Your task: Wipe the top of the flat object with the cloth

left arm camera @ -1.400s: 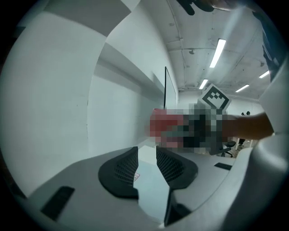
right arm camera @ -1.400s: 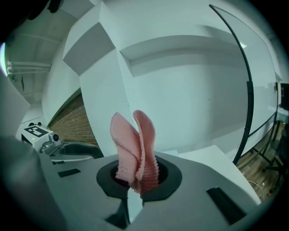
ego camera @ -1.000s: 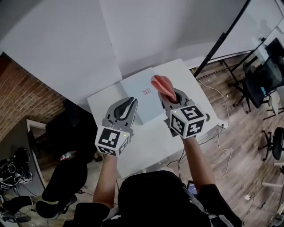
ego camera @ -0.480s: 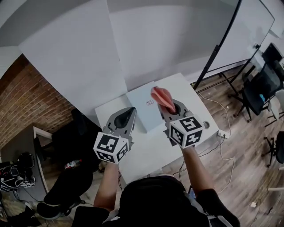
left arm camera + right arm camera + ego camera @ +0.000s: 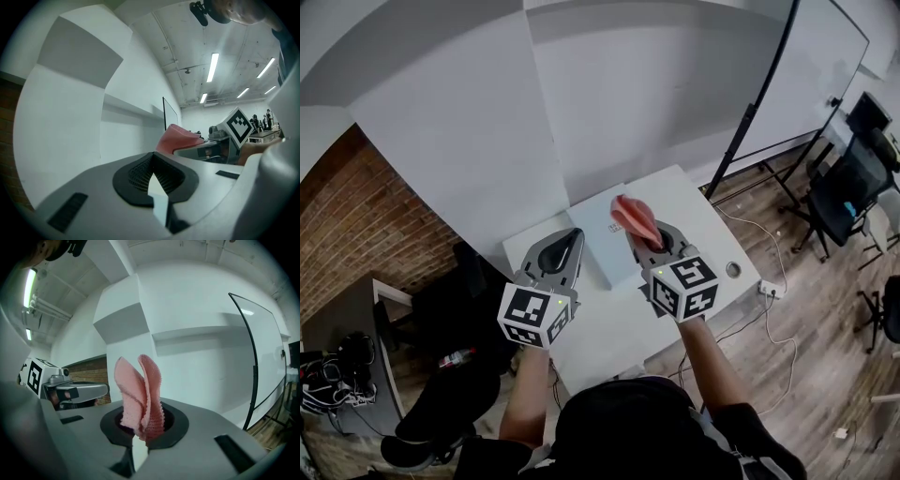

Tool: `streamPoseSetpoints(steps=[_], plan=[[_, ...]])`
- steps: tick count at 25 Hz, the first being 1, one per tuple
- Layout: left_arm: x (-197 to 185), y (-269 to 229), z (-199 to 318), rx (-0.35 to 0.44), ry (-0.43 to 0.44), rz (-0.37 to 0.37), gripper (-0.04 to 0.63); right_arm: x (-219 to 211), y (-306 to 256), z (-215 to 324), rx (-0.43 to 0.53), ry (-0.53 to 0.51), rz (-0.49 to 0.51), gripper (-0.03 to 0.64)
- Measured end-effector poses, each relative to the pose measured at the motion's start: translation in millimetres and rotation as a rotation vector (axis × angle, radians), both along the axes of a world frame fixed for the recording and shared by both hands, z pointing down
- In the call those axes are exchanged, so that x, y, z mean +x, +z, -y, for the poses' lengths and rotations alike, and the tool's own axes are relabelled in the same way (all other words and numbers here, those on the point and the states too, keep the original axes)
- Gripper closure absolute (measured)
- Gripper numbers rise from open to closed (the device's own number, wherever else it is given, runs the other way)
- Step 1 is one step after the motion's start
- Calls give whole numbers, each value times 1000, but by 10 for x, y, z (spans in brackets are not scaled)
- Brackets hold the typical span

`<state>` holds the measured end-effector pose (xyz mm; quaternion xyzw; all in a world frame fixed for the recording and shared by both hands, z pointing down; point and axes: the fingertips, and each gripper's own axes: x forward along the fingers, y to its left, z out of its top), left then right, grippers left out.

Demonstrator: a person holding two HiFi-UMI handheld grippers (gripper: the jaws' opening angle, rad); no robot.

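A pale flat object [image 5: 602,236] with a small label lies at the back of the white table [image 5: 712,234]. My right gripper [image 5: 652,239] is shut on a pink cloth [image 5: 634,217], held up over the flat object's right side; the folded cloth [image 5: 139,397] sticks out past the jaws. My left gripper [image 5: 564,246] is shut with nothing in it, raised above the table's left part, just left of the flat object. In the left gripper view the closed pads [image 5: 151,174] point up at the wall, with the cloth [image 5: 176,137] to the right.
A small round metal fitting [image 5: 732,270] sits in the table's right front. A black stand pole [image 5: 750,108] leans at the right, with office chairs [image 5: 853,178] beyond. A dark desk and black chair [image 5: 441,375] stand at the left by a brick wall.
The left gripper's jaws have closed. Both grippers have tilted upward and shifted slightly left in view as the head moved; the cloth stays in the right gripper.
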<state>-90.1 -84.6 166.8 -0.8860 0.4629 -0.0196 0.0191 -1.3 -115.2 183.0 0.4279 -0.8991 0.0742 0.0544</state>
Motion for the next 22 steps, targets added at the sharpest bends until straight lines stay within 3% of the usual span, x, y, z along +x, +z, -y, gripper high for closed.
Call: streamPoseSetpoints(steps=[22], plan=[[23,-171,83,39,19,20,584,-81,-171,-15,37,-33,7,571]])
